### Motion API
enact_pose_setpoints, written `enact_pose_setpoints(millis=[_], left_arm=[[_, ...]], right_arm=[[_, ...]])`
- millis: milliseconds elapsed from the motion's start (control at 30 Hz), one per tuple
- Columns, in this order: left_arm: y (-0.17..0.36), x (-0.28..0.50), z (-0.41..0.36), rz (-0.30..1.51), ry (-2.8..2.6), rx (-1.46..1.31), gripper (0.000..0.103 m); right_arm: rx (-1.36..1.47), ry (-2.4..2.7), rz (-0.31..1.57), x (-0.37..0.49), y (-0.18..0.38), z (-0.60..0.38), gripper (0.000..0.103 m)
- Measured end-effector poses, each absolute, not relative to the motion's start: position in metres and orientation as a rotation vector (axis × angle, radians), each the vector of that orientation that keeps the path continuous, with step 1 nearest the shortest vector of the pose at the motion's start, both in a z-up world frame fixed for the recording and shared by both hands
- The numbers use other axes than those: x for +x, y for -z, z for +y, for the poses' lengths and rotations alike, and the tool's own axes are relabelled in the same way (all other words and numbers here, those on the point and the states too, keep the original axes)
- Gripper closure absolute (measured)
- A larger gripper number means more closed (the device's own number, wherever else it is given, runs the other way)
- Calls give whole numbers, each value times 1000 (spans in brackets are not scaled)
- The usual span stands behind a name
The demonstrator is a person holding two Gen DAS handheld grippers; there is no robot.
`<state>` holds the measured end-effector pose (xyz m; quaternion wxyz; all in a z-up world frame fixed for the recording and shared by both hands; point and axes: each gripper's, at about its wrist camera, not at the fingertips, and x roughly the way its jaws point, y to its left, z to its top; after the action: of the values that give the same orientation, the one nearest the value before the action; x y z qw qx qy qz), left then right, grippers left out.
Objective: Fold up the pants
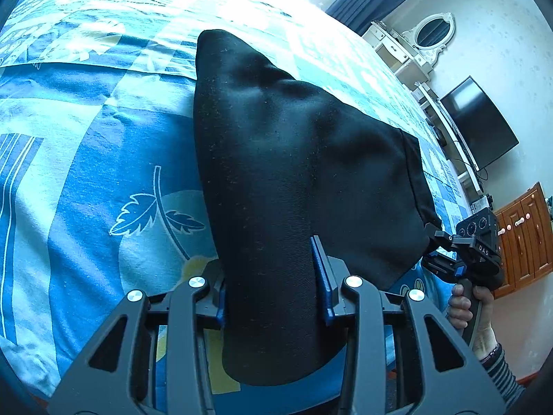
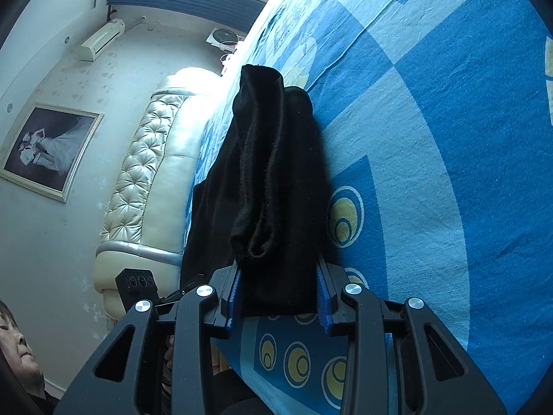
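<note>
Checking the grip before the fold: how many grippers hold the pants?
2. The left gripper clamps one end of the pants; the right gripper clamps the other.

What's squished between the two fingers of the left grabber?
The black pants fill the left gripper, clearest in the left wrist view.

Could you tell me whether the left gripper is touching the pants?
Touching: in the left wrist view, the black pants run between the left gripper fingers, pinched.
</note>
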<state>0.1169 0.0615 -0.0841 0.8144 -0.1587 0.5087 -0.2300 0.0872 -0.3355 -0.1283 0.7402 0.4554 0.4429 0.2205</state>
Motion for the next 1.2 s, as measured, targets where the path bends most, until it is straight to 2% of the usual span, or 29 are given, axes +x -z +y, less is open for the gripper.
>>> enact_pose_setpoints(millis=[533, 567, 733, 833, 900, 933, 1033, 1100, 1200], left_arm=[[78, 113, 64, 1080, 477, -316, 66], [80, 114, 64, 1082, 480, -315, 65], [82, 118, 64, 1075, 474, -301, 47], [86, 119, 62, 1070, 458, -300, 39], [89, 121, 61, 1076, 468, -315, 41], [89, 121, 61, 1077, 476, -321, 48], [86, 120, 62, 1067, 479, -318, 59], [84, 118, 65, 1069, 480, -326, 62], [82, 115, 68, 1071, 472, -333, 65]], right_arm=[[981, -481, 961, 81, 120, -334, 68], [973, -471, 969, 82, 122, -333, 66], [1008, -467, 954, 85, 125, -335, 44], [1007, -465, 948, 88, 123, -330, 38], [986, -459, 958, 92, 123, -326, 38], [962, -453, 964, 93, 122, -323, 41], [930, -445, 974, 93, 122, -319, 59], [963, -458, 964, 89, 122, -323, 64], [970, -469, 958, 81, 116, -322, 65]])
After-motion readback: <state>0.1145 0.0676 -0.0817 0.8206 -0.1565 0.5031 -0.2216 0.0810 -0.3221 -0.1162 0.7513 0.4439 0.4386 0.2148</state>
